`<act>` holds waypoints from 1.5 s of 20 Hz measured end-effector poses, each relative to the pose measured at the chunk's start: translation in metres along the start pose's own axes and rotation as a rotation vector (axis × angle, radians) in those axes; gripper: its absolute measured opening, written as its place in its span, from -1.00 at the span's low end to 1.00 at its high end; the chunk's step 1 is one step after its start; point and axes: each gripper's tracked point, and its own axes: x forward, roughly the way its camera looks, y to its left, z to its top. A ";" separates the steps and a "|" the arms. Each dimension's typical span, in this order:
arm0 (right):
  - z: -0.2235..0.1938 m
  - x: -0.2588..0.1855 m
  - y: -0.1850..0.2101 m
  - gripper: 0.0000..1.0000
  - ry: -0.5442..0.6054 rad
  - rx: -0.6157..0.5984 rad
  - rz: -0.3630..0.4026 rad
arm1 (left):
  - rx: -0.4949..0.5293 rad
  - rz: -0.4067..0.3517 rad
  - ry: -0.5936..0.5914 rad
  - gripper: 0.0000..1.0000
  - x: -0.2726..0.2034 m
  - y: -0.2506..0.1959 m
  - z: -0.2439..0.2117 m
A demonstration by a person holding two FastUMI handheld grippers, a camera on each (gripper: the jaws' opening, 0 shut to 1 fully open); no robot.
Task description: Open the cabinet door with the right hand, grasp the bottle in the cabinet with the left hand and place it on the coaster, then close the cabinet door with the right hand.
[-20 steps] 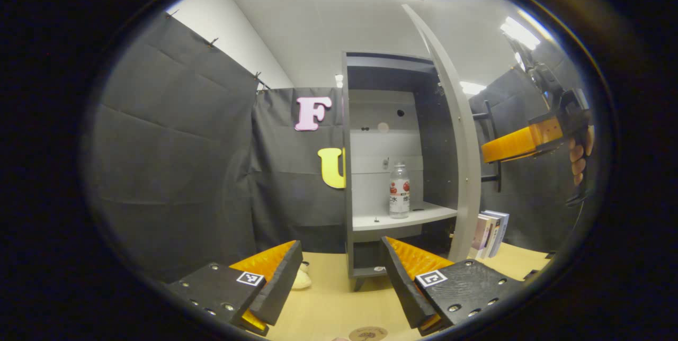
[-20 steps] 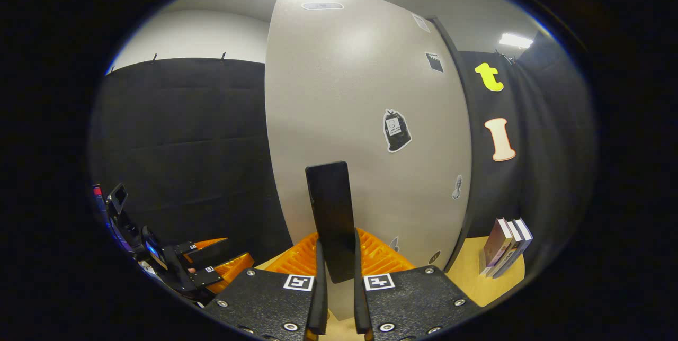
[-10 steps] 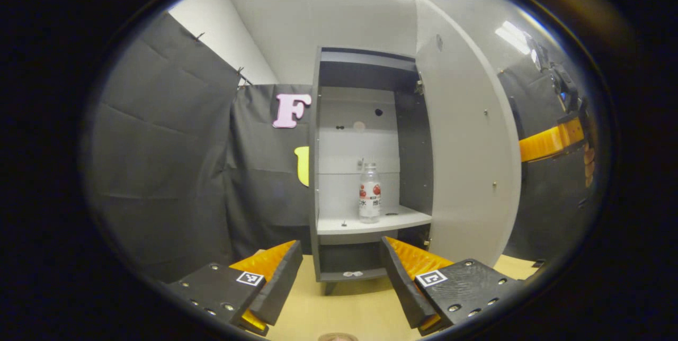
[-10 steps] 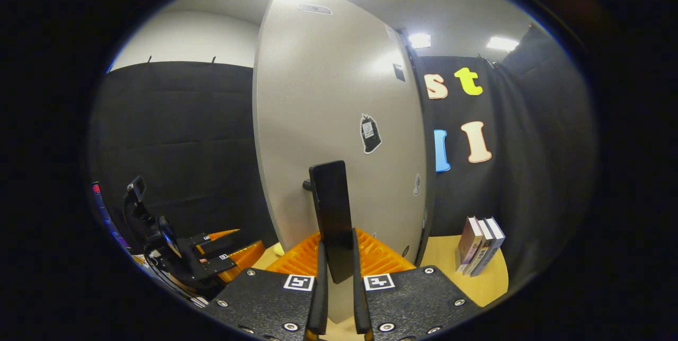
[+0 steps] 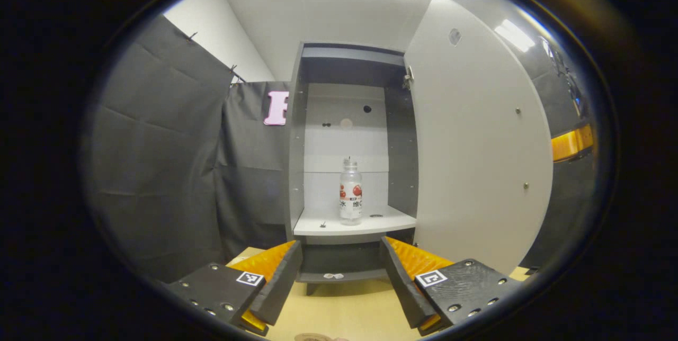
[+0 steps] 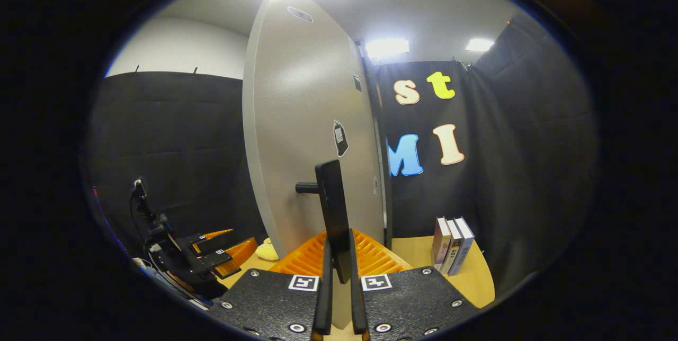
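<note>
One bottle (image 5: 350,190) stands upright on the cabinet (image 5: 296,171) shelf, behind the wide-open door (image 5: 476,161). The left gripper (image 5: 339,277) hangs low over the worktop (image 5: 344,309) in front of it, jaws spread wide and empty. The right gripper (image 6: 339,298) has its jaws clamped on the door's dark handle (image 6: 332,208). Books (image 6: 450,245) stand beside the cabinet.

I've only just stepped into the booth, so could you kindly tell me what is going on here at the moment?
A person works two handheld tools at a tall grey cabinet. The right tool is shut on the black bar handle of the light grey cabinet door, which stands wide open. The left tool is open, facing the clear plastic bottle with a red label, which stands upright and untouched on the white shelf.
</note>
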 end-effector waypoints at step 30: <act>-0.043 -0.115 -0.147 0.90 -0.052 0.044 -0.671 | -0.045 -0.120 0.072 0.79 0.323 -0.020 -0.022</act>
